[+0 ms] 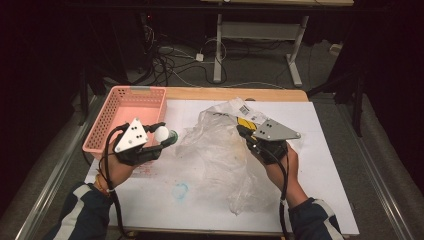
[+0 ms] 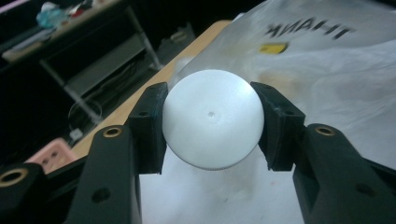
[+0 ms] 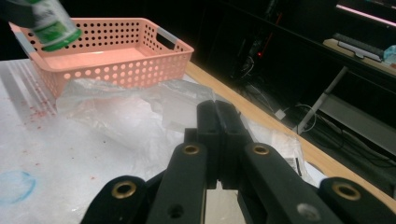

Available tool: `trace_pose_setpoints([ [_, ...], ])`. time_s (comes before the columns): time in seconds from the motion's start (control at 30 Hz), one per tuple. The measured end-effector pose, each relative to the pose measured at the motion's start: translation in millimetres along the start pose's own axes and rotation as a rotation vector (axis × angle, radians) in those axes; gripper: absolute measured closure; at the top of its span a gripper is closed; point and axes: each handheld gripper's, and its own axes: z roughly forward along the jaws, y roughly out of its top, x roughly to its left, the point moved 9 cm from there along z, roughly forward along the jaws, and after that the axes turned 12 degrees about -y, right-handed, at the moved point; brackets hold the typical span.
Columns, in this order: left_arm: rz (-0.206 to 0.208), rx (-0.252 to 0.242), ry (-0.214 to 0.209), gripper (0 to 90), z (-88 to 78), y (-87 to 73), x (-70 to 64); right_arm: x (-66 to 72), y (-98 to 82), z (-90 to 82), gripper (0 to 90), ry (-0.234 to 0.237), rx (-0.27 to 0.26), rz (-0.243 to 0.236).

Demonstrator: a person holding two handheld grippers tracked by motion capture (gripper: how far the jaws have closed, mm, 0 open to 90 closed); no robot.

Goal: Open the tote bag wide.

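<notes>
Plastic bag [image 1: 220, 150] is pinched in your right gripper [image 3: 217, 140], jaws closed on it. Your left gripper [image 2: 212, 121] clamps the white-capped green bottle [image 1: 165, 135], out of the bag beside the pink basket [image 1: 112, 117]; dropping it in remains.

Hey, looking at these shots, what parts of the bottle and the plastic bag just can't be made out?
- Bottle label: left gripper view, the white cap faces the camera; right gripper view, blurred and cut off by the top edge.
- Plastic bag contents: high view, crumpled film and glare.
- Bag edge in the right gripper: right gripper view, its shut fingers cover it.
- Bag lettering: left gripper view, cut off and upside down.
</notes>
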Motion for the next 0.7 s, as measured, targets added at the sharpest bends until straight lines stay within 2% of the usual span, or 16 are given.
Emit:
trace_pose_setpoints([
  [0.03,0.014,-0.011,-0.02,48.6,5.2,5.5,-9.1,0.1,-0.3,0.2,90.0,0.002,0.002,0.003],
  [0.07,0.067,0.009,-0.006,48.6,15.6,10.8,-19.3,-0.8,0.1,1.3,90.0,-0.003,-0.002,0.002],
  [0.1,0.067,0.009,-0.006,48.6,15.6,10.8,-19.3,-1.0,0.3,1.5,90.0,-0.004,-0.002,0.005],
  [0.13,0.092,0.02,0.0,48.6,22.5,12.7,-24.5,-1.7,0.7,1.7,90.0,-0.009,-0.004,0.007],
  [0.2,0.115,0.026,-0.018,48.6,37.7,14.7,-34.6,-2.3,1.2,1.5,90.0,-0.012,-0.006,0.013],
  [0.27,0.112,0.027,-0.069,48.6,55.0,15.5,-46.7,-2.9,2.1,0.6,90.0,-0.018,-0.008,0.015],
  [0.33,0.128,0.04,-0.095,48.6,71.8,14.7,-56.1,-2.3,2.9,-0.1,90.0,-0.017,-0.012,0.017],
  [0.4,0.109,0.048,-0.131,48.6,89.9,11.6,-61.6,1.4,3.5,-0.2,90.0,-0.006,-0.016,0.019],
  [0.53,0.109,0.104,-0.145,48.5,127.5,0.4,-63.0,6.8,2.7,0.4,90.0,0.014,-0.015,0.027],
  [0.63,0.097,0.126,-0.153,48.5,149.6,-7.0,-59.6,8.9,2.6,0.2,90.0,0.028,-0.011,0.03],
  [0.7,0.074,0.127,-0.168,48.5,164.5,-11.6,-57.4,9.0,2.3,0.2,90.0,0.034,-0.01,0.037],
])
